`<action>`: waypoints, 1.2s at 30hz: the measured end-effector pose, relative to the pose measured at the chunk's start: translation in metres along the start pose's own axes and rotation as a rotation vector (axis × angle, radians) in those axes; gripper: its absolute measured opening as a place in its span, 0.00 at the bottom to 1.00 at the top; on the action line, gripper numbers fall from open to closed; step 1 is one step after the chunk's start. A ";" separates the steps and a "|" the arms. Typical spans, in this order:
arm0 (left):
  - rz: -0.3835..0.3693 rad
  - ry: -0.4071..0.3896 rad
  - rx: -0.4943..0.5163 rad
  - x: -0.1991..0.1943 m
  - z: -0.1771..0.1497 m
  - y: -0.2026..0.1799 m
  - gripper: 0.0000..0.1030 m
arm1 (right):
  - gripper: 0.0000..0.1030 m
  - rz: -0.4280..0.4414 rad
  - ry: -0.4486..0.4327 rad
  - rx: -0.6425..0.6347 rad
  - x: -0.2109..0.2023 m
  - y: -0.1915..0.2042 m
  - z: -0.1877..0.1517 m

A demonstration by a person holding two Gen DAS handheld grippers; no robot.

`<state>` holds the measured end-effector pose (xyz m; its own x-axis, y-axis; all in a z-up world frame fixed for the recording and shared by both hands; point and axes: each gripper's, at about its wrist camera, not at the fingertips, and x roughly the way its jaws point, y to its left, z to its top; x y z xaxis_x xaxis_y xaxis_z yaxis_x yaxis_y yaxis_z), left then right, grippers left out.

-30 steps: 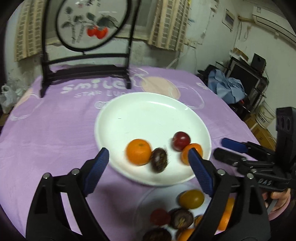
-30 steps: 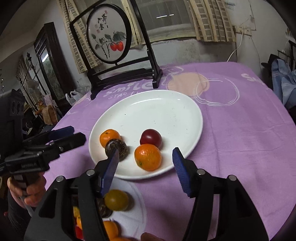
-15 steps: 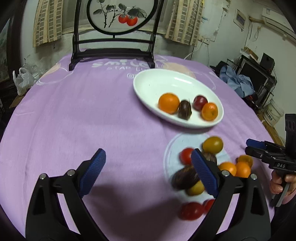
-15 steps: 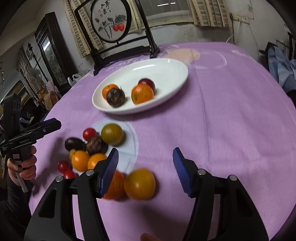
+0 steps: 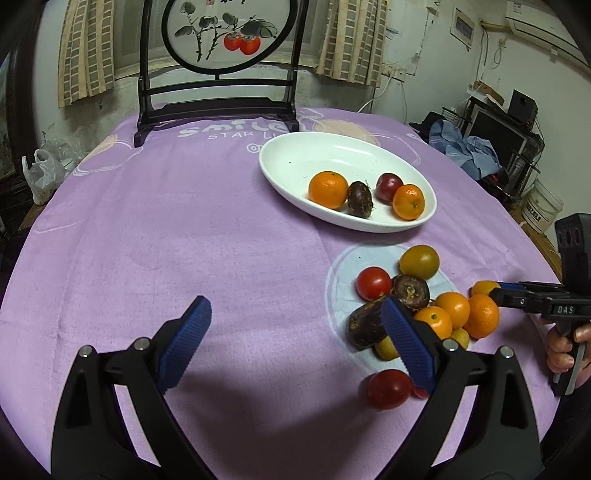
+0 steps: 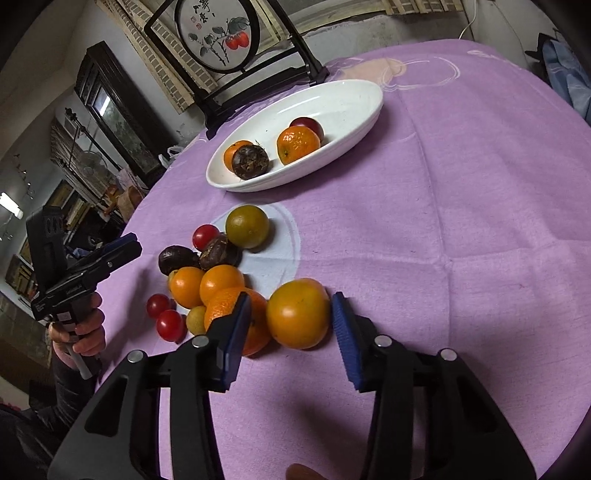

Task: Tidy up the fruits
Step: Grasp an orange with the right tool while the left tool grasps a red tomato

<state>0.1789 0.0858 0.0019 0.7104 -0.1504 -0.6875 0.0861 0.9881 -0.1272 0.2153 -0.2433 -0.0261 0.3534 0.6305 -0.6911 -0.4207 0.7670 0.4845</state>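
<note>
Home dining room – tablecloth (image 5: 184, 229), curtains (image 5: 86, 55), painted screen (image 5: 221, 33).

1. Tablecloth (image 5: 184, 229): purple, white lettering, pale printed circles
2. Dish (image 5: 332, 151): plain white
3. Orange (image 6: 297, 314): orange-yellow
4. Tomato (image 5: 373, 283): red
5. Gripper pads (image 6: 346, 332): ribbed blue, on black arms
6. Screen (image 5: 225, 33): black frame, red fruit painted

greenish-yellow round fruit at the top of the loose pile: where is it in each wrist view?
Left wrist: greenish-yellow fruit right of centre, just below the white plate, above the dark fruits.
Right wrist: same fruit left of centre, just below the plate, beside a cherry tomato.
Shared landmark: the white plate holding four fruits.
</note>
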 end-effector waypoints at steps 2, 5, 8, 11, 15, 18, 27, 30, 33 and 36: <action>-0.022 -0.002 0.014 -0.004 0.000 0.000 0.92 | 0.40 0.009 0.002 0.022 0.000 -0.004 0.000; -0.118 0.036 0.058 -0.007 -0.006 -0.004 0.92 | 0.35 0.025 -0.006 0.059 -0.002 -0.010 0.001; -0.174 0.069 0.178 -0.009 -0.018 -0.019 0.92 | 0.35 0.029 -0.028 0.079 -0.007 -0.013 0.002; -0.187 0.081 0.287 -0.011 -0.031 -0.035 0.91 | 0.35 0.033 -0.032 0.081 -0.010 -0.013 0.002; -0.219 0.087 0.351 -0.013 -0.038 -0.047 0.86 | 0.35 0.053 -0.055 0.089 -0.014 -0.014 0.001; -0.222 0.105 0.356 -0.009 -0.040 -0.049 0.76 | 0.35 0.051 -0.056 0.094 -0.014 -0.015 0.002; -0.216 0.168 0.365 0.004 -0.046 -0.050 0.51 | 0.35 0.058 -0.060 0.090 -0.015 -0.014 0.002; -0.215 0.181 0.366 0.008 -0.047 -0.051 0.46 | 0.35 0.061 -0.060 0.089 -0.014 -0.013 0.002; -0.227 0.177 0.350 0.009 -0.045 -0.049 0.46 | 0.35 0.062 -0.061 0.089 -0.015 -0.013 0.002; -0.242 0.190 0.341 0.013 -0.045 -0.049 0.46 | 0.35 0.063 -0.062 0.089 -0.015 -0.013 0.002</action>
<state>0.1522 0.0338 -0.0326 0.5037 -0.3499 -0.7898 0.4815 0.8728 -0.0796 0.2172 -0.2627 -0.0210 0.3809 0.6814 -0.6249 -0.3683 0.7318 0.5734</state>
